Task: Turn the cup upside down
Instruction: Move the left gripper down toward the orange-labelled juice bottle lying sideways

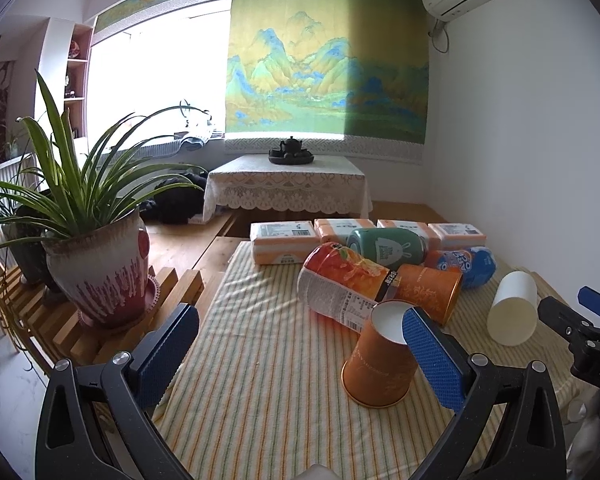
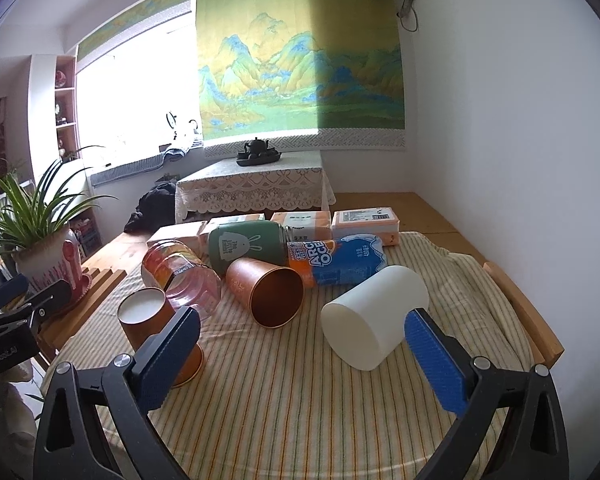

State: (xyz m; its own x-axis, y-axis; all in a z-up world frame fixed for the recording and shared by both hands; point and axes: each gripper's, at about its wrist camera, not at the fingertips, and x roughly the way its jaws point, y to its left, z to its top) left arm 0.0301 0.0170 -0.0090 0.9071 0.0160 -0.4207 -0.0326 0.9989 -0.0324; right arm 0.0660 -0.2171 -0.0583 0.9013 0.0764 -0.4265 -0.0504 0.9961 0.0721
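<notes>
The left gripper [image 1: 300, 344] hides part of the orange paper cup [image 1: 380, 364]: its right pad [image 1: 432, 360] crosses the cup's rim side, and in the right wrist view the right gripper's left pad [image 2: 168, 356] covers the cup's lower wall. Both grippers' handles are cut off by the bottom edge of the pictures.

The orange paper cup stands upside down on the striped cloth [image 1: 260, 360], mouth on the cloth, white recessed base up, its long axis upright and leaning a little. It sits toward the near left part of the table, in front of the heap of bottles. A second orange cup [image 2: 268, 292] lies on its side, its coppery mouth facing the near edge. The white cup [image 2: 376, 316], smooth and matt, also lies on its side toward the right edge, its flat closed end turned to the near left.

The left gripper's jaws stand wide apart, nothing between them. The right gripper [image 2: 300, 356] is likewise spread; the white cup lies just beyond its blue ribbed pads, untouched as far as can be seen.

Behind lie a clear juice bottle [image 2: 180, 276], a green bottle with a rabbit [image 2: 248, 246], a blue-labelled bottle [image 2: 340, 260] and tissue packs [image 2: 366, 220].
</notes>
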